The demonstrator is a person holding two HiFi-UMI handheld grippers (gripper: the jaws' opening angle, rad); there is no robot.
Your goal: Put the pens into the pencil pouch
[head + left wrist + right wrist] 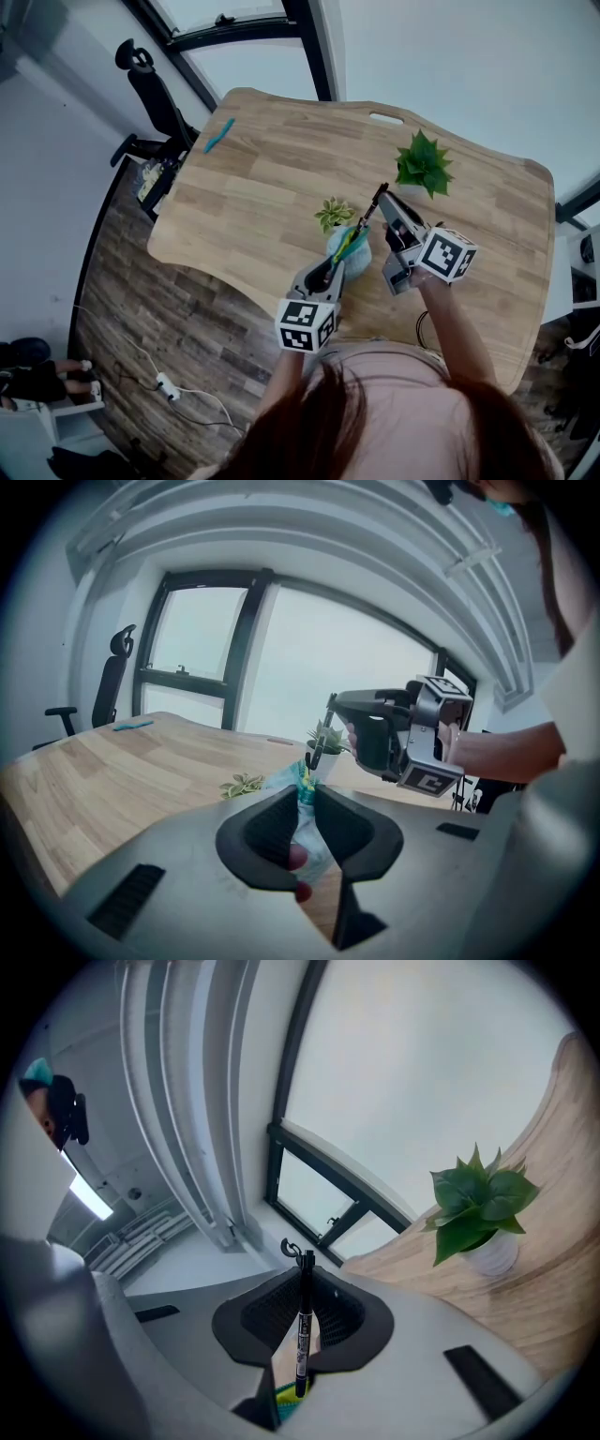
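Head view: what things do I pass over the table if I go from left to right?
Teal pen → small pale plant → black pen → big green plant.

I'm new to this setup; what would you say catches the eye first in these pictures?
Near the front edge of the table, the left gripper is clamped on a light-blue pencil pouch with coloured pens poking out, and the right gripper beside it grips a black pen. Behind them stands a leafy green plant, and a lone teal pen lies at the far left corner.
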